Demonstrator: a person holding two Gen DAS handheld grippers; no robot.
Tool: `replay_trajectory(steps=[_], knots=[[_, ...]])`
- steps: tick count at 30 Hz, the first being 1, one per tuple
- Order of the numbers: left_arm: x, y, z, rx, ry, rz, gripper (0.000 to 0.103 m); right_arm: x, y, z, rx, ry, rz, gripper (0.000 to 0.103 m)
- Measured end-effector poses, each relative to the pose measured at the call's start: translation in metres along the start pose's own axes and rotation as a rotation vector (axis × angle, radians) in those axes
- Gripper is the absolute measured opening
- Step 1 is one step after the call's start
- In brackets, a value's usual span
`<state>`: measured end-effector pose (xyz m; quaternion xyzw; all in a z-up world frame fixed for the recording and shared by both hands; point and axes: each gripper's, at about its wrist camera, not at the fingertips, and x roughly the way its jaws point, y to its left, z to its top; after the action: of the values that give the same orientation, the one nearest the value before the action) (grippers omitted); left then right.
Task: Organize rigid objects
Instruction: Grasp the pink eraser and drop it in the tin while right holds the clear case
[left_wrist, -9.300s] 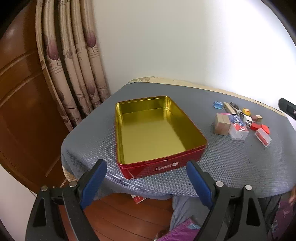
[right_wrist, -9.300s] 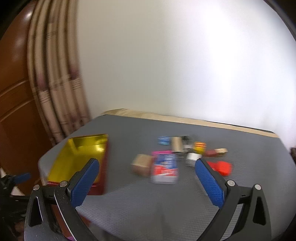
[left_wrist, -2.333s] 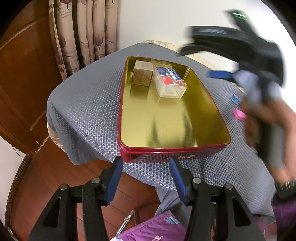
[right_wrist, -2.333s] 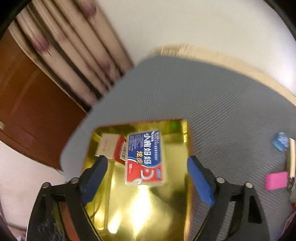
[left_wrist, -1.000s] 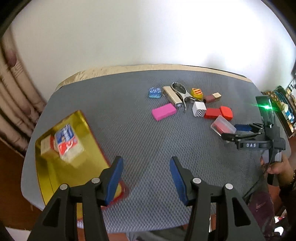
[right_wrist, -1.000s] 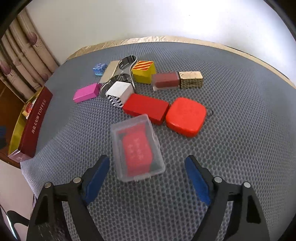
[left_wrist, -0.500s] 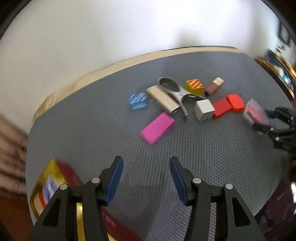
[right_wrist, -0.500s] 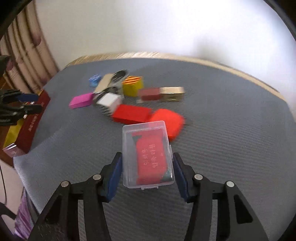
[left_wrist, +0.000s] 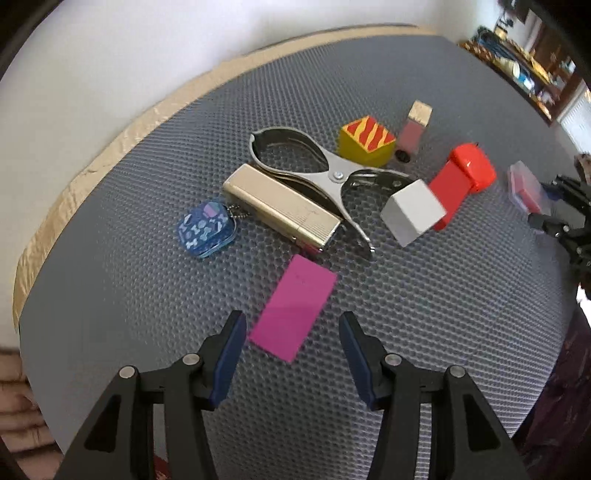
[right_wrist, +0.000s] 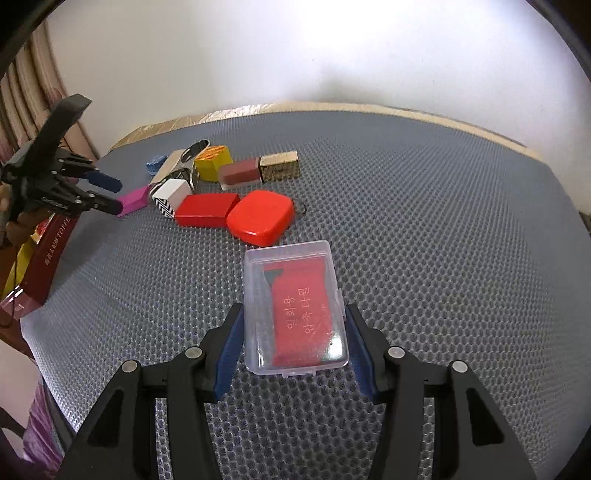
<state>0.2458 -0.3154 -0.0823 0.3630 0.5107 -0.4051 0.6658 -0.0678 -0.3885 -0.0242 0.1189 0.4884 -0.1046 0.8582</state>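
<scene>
Left wrist view: left gripper (left_wrist: 291, 332) hangs over the pink block (left_wrist: 293, 312), jaws partly open with the pads clear of both its sides, nothing held. To take it cleanly, I'd sink straight down, square to its long edges, before closing; the gold case (left_wrist: 280, 210) and steel clamp (left_wrist: 325, 173) lie just beyond.

Right wrist view: right gripper (right_wrist: 295, 341) has just closed on the clear plastic box (right_wrist: 295, 306), red insert inside, pads pressing both sides. Carry it level to the red tin (right_wrist: 37, 258) at the table's left edge. Grey honeycomb mat (right_wrist: 443, 258), white wall, curtain far left.
</scene>
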Motion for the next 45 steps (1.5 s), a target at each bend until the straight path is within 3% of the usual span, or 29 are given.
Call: replay_trajectory(steps=[3, 7, 9, 12, 15, 18, 23, 26, 29, 32, 38, 43, 45], knots=[[0.009, 0.001, 0.006, 0.035, 0.015, -0.001, 0.054, 0.001, -0.002, 0.001, 0.01, -0.001, 0.008, 0.05], [0.021, 0.01, 0.011, 0.013, 0.018, -0.099, 0.052, 0.001, -0.003, 0.001, 0.011, -0.008, 0.007, 0.051], [0.02, 0.019, 0.011, -0.052, 0.003, -0.096, 0.03, 0.001, -0.003, 0.001, 0.009, -0.01, 0.005, 0.051], [0.016, 0.026, 0.004, -0.153, -0.011, -0.079, 0.03, 0.0, -0.003, 0.002, 0.005, -0.011, 0.005, 0.051], [0.005, 0.014, -0.011, -0.256, -0.047, -0.026, 0.03, 0.001, -0.003, 0.003, 0.005, -0.013, 0.006, 0.051], [-0.02, -0.007, -0.037, -0.383, -0.093, -0.034, 0.03, 0.001, -0.002, 0.002, 0.003, -0.01, 0.004, 0.051], [-0.079, -0.012, -0.112, -0.655, -0.156, -0.078, 0.03, 0.002, -0.001, 0.002, -0.003, -0.01, -0.004, 0.051], [-0.109, 0.008, -0.167, -0.792, -0.165, 0.01, 0.03, 0.002, 0.001, 0.002, -0.007, -0.01, -0.011, 0.051], [-0.124, 0.044, -0.219, -0.896, -0.11, 0.159, 0.03, 0.002, 0.0, 0.002, -0.009, -0.01, -0.012, 0.051], [-0.119, 0.081, -0.252, -0.947, -0.051, 0.235, 0.03, 0.003, 0.001, 0.002, -0.012, -0.009, -0.016, 0.051], [-0.091, 0.128, -0.273, -0.931, -0.006, 0.288, 0.03, 0.003, 0.001, 0.003, -0.017, -0.006, -0.023, 0.051], [-0.072, 0.144, -0.284, -0.943, 0.008, 0.297, 0.03, 0.004, 0.001, 0.003, -0.02, -0.003, -0.034, 0.051], [-0.072, 0.145, -0.283, -0.936, -0.005, 0.335, 0.031, 0.005, 0.001, 0.003, -0.022, -0.001, -0.037, 0.051]])
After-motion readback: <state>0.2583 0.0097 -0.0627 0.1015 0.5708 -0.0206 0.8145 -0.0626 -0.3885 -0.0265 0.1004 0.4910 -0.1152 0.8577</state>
